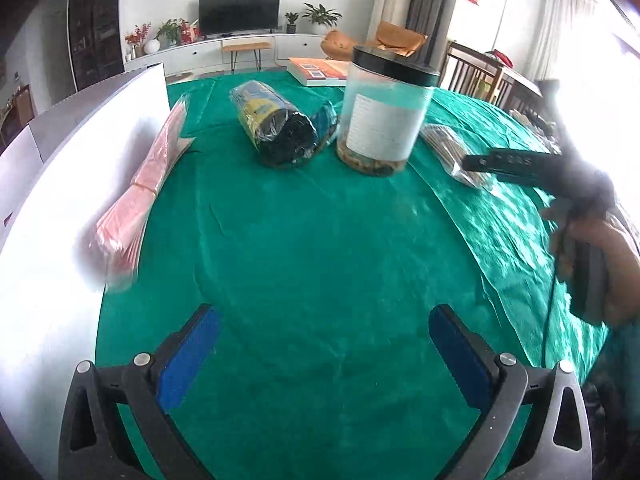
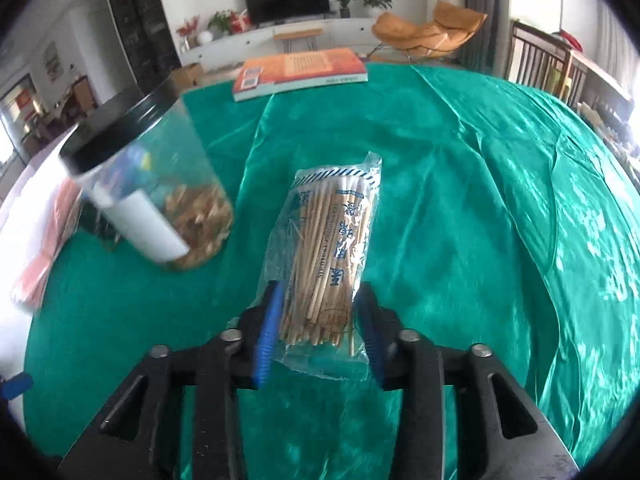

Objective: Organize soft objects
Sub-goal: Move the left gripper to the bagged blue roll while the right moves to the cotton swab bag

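Note:
A clear bag of cotton swabs (image 2: 332, 240) lies on the green cloth (image 2: 460, 200), its near end between the blue pads of my right gripper (image 2: 320, 290). The fingers straddle it with a small gap on the right side, so the gripper is open. The left wrist view shows the same bag (image 1: 452, 148) at the right, under the right gripper's black finger. My left gripper (image 1: 324, 316) stands wide open over bare cloth, holding nothing. A dark roll in plastic wrap (image 1: 276, 124) and a pink packet (image 1: 140, 192) lie farther off.
A clear jar with a black lid (image 1: 384, 116) stands between the roll and the swabs. A book (image 2: 300, 72) lies at the table's far edge. A white box (image 1: 60, 160) borders the left side. A person's hand (image 1: 600, 264) holds the right gripper.

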